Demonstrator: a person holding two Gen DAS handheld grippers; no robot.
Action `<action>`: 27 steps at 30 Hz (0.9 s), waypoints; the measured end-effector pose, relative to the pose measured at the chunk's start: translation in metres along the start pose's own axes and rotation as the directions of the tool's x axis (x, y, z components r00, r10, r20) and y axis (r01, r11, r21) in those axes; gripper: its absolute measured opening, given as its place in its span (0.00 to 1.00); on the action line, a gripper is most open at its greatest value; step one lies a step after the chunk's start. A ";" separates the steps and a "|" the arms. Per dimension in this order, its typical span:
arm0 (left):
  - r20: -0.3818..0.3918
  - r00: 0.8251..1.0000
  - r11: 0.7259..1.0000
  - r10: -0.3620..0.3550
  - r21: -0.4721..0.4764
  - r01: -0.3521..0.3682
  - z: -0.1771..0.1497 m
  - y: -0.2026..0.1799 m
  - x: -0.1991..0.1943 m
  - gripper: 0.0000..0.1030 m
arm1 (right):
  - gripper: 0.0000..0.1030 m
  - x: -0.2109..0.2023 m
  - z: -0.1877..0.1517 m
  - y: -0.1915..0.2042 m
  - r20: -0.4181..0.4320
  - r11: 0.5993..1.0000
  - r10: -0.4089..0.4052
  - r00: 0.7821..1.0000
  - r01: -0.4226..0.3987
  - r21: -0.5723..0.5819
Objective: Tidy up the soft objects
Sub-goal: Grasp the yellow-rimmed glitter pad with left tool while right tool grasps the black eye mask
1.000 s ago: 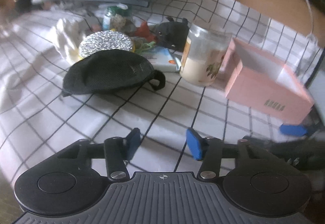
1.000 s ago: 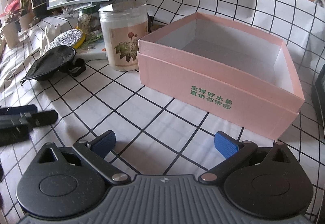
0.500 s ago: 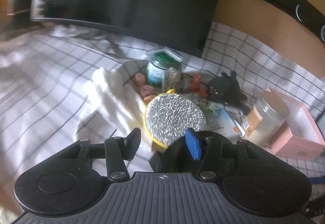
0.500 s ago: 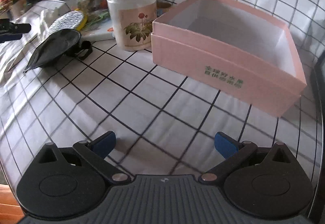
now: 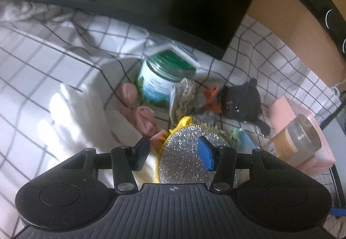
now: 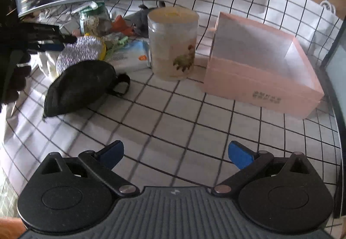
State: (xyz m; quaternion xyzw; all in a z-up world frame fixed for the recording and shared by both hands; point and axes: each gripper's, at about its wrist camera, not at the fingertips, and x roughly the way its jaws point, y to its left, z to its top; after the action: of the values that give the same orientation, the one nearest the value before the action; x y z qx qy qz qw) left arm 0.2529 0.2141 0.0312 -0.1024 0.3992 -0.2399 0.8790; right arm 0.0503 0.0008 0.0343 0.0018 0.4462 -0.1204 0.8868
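Nearest, the left gripper (image 5: pixel 174 155) is held open and empty right over the glittery silver pad (image 5: pixel 183 161). The right gripper (image 6: pixel 176 155) is spread wide too, nothing in it, above bare checked cloth (image 6: pixel 151 122). Probably best if the pad gets straddled squarely, then pinched gently at the edge. Further off, the black pouch (image 6: pixel 80 87) and pink box (image 6: pixel 259 65) are seen, box apparently empty.

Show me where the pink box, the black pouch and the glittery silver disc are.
pink box (image 6: pixel 262 87), right wrist view, on its front outer wall.
black pouch (image 6: pixel 80 86), right wrist view, middle of its domed top.
glittery silver disc (image 5: pixel 183 156), left wrist view, centre of its sparkly face.
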 end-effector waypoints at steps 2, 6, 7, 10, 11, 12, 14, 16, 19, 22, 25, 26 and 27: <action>-0.011 0.999 1.000 -0.030 -0.005 0.030 -0.003 0.001 0.003 0.52 | 1.00 -0.003 0.006 0.003 0.008 1.000 0.016 1.000 -0.017 0.019; -0.021 0.996 0.996 -0.084 -0.013 0.084 -0.014 0.000 -0.006 0.52 | 1.00 0.005 0.020 0.016 0.031 0.998 0.071 0.997 -0.071 -0.003; -0.025 0.993 0.993 -0.113 -0.030 0.112 -0.017 0.000 -0.013 0.52 | 1.00 0.011 0.025 0.021 0.028 0.998 0.068 0.997 -0.068 -0.012; -0.036 0.967 0.967 -0.252 -0.033 0.251 -0.025 -0.005 -0.036 0.52 | 0.99 0.021 0.031 0.032 0.038 0.997 0.076 0.996 -0.075 -0.025; -0.039 0.957 0.958 -0.286 -0.009 0.286 -0.029 -0.009 -0.044 0.52 | 0.99 0.025 0.032 0.035 0.038 0.997 0.076 0.996 -0.075 -0.033; -0.043 0.951 0.952 -0.305 0.010 0.306 -0.032 -0.013 -0.050 0.52 | 0.98 0.029 0.033 0.037 0.033 0.996 0.078 0.996 -0.076 -0.044; -0.060 0.939 0.939 -0.339 0.033 0.342 -0.036 -0.022 -0.057 0.52 | 0.94 0.035 0.032 0.042 0.020 0.994 0.081 0.997 -0.079 -0.078; -0.070 0.938 0.938 -0.339 0.049 0.343 -0.038 -0.031 -0.057 0.52 | 0.90 0.041 0.032 0.045 0.018 0.992 0.070 0.997 -0.068 -0.110; -0.061 0.959 0.958 -0.278 0.054 0.281 -0.038 -0.040 -0.046 0.52 | 0.76 0.047 0.031 0.048 -0.006 0.988 0.069 0.998 -0.069 -0.139; -0.055 0.966 0.966 -0.253 0.037 0.255 -0.036 -0.043 -0.030 0.52 | 0.71 0.044 0.028 0.050 -0.004 0.980 0.081 0.997 -0.080 -0.180; -0.062 0.969 0.970 -0.239 0.028 0.241 -0.032 -0.052 -0.011 0.52 | 0.69 0.041 0.022 0.052 -0.002 0.970 0.073 0.997 -0.072 -0.233; -0.074 0.967 0.969 -0.245 0.027 0.247 -0.032 -0.056 -0.005 0.51 | 0.69 0.039 0.019 0.051 -0.006 0.967 0.073 0.997 -0.072 -0.245; -0.090 0.962 0.965 -0.258 0.029 0.261 -0.032 -0.061 0.001 0.50 | 0.69 0.038 0.016 0.051 -0.011 0.964 0.073 0.997 -0.074 -0.255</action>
State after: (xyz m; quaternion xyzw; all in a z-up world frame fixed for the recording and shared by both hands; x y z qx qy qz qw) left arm 0.2089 0.1610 0.0318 -0.1257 0.4145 -0.3651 0.8241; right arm 0.0957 0.0403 0.0088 -0.0956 0.4583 -0.0292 0.8832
